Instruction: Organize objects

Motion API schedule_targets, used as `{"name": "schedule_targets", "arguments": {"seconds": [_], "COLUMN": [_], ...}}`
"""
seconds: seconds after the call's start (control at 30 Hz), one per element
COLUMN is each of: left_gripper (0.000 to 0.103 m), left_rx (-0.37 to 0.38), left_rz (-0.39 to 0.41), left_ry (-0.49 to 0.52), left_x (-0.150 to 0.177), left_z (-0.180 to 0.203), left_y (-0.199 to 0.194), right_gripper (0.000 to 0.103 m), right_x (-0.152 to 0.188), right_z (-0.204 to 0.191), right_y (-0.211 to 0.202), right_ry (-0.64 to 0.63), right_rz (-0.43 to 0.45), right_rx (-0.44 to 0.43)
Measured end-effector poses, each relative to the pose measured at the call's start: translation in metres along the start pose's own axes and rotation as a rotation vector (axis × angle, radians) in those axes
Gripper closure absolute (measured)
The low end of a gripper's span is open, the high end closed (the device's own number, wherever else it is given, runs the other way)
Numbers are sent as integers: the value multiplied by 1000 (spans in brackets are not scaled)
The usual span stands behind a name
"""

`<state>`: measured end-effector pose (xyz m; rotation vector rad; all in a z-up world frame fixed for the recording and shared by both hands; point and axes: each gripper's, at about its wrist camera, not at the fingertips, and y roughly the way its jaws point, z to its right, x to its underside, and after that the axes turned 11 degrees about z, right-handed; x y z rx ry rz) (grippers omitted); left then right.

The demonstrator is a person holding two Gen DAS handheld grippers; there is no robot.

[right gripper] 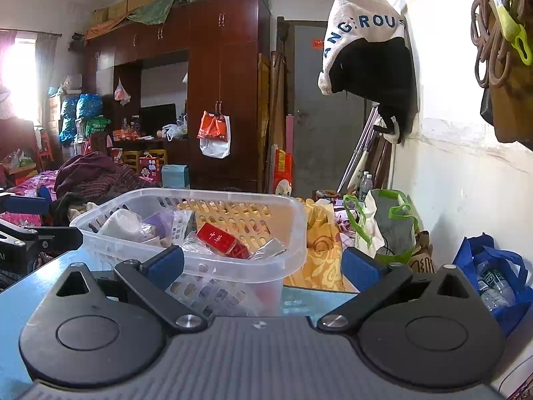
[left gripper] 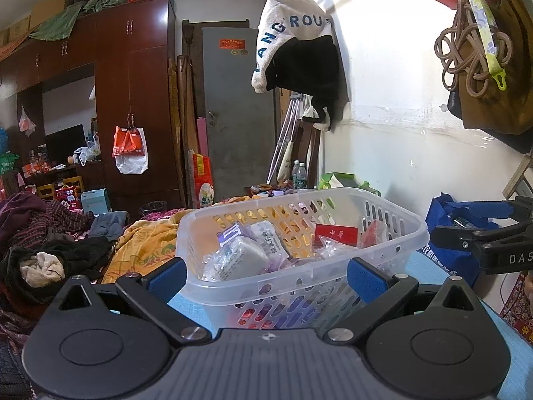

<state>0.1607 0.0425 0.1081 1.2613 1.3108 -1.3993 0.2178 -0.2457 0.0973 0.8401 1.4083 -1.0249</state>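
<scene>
A clear plastic basket (left gripper: pixel 393 253) stands on a light blue table top (left gripper: pixel 429 266). It holds a red box (left gripper: pixel 336 235), a grey wrapped block (left gripper: pixel 245 258) and several plastic-wrapped packets. My left gripper (left gripper: pixel 266 275) is open, its blue pads level with the basket's near wall, one to each side. In the right wrist view the same basket (right gripper: pixel 293 253) sits front left with the red box (right gripper: pixel 221 241) inside. My right gripper (right gripper: pixel 263 263) is open around the basket's right near corner. Each gripper shows at the edge of the other's view.
A white wall runs along the right with a hanging jacket (left gripper: pixel 296 53) and bags. A blue bag (right gripper: pixel 493 276) and a green-handled bag (right gripper: pixel 386 230) sit by the wall. Beyond the table lies a bed with yellow bedding (left gripper: pixel 146 246) and piled clothes, then a wardrobe (left gripper: pixel 133 100).
</scene>
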Motion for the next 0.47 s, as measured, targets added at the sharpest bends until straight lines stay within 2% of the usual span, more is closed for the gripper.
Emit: {"name": "schedule_targets", "arguments": {"seconds": [0.47], "left_gripper": [0], "left_rx": [-11], "left_rz": [16], "left_ry": [-9], "left_x": [-1], "left_z": [1], "left_y": [0], "right_gripper": [0], "right_x": [1], "right_z": [0], "right_y": [-1], "right_ry": [0], "right_rz": [-1], "right_rx": [1]}}
